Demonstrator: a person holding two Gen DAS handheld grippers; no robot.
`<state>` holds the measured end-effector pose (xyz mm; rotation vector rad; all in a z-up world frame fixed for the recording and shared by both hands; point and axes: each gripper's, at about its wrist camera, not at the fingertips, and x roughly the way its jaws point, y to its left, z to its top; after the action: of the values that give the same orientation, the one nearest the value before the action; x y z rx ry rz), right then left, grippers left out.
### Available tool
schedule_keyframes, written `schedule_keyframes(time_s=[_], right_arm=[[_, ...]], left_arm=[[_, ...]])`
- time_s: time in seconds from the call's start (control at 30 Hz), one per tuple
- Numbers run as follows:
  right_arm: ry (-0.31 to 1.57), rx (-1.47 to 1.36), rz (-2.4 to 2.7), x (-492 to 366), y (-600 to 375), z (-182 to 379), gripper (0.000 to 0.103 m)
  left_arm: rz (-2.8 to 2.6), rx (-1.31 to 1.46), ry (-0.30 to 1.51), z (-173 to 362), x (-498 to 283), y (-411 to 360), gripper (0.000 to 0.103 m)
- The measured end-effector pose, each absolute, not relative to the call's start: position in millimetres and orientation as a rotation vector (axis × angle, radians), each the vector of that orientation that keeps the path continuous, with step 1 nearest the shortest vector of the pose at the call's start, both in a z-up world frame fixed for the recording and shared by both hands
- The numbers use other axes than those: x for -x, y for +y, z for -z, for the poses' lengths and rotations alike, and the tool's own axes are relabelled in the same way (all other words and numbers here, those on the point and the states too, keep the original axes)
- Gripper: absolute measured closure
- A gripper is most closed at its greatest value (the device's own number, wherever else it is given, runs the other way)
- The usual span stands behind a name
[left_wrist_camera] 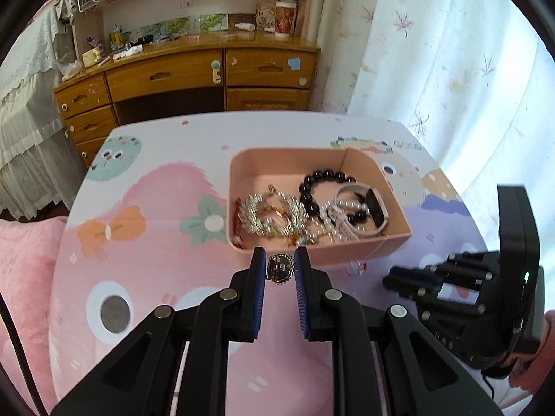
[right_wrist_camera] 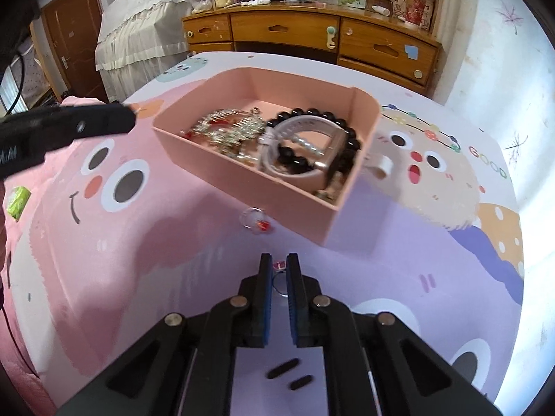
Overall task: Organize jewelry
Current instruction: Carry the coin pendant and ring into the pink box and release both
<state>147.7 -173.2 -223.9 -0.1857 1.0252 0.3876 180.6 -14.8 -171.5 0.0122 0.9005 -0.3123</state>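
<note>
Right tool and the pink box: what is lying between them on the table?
In the right wrist view, a small ring with red bits lies between the right tool and the pink box.

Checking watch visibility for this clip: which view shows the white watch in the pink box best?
The right wrist view: the white watch lies unobstructed, strap loop clear, in the pink box. The left wrist view shows it smaller, tangled among pearls.

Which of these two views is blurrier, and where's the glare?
Right wrist view is softer: the small ring on the table and the left gripper smear. Left wrist view is crisp on the pink tray; its bright curtain washes out.
</note>
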Motion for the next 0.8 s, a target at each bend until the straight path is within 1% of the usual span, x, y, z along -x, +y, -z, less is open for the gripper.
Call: schedule_keyframes(time_s=[0.17,0.33,0.53,0.6,0.63,0.67,0.7,0.73,0.77,0.8], right_arm=[[0.986,0.146,-0.419,-147.7,-157.5,203.6,0.096],[0.886,0.086,-0.42,-157.5,-148.8,171.7,0.095],[0.768,0.039,-0.343,-170.3,-148.3,148.4,0.095],[0.767,-0.009,-0.313,-175.1,-151.8,148.7,0.093],[0.778,-0.027,-0.299,-177.2,-152.6,149.6,0.091],[0.802,-0.05,-0.272,-179.4,-154.7,152.2,0.078],[0.818,-0.069,-0.252,-178.9,-156.7,154.9,0.069],[0.819,-0.084,-0.243,-175.5,-158.4,156.6,0.068],[0.818,-0.094,-0.23,-170.7,-160.1,157.8,0.068],[0.821,-0.098,-0.217,-167.7,-160.7,159.8,0.068]], left_arm=[[0.341,-0.025,0.875,159.3,-192.8,-6.9,0.089],[0.376,-0.035,0.873,156.9,-213.2,-6.1,0.089],[0.412,-0.035,0.85,153.7,-232.6,-13.1,0.087],[0.422,-0.029,0.86,154.4,-240.1,-16.1,0.071],[0.42,-0.033,0.87,155.4,-244.1,-18.4,0.052],[0.42,-0.035,0.871,155.5,-245.8,-18.8,0.042],[0.424,-0.031,0.861,154.7,-246.2,-18.0,0.041],[0.425,-0.025,0.856,153.4,-246.3,-16.4,0.04],[0.421,-0.022,0.859,153.2,-246.7,-14.8,0.034],[0.411,-0.019,0.865,153.5,-247.1,-12.1,0.03]])
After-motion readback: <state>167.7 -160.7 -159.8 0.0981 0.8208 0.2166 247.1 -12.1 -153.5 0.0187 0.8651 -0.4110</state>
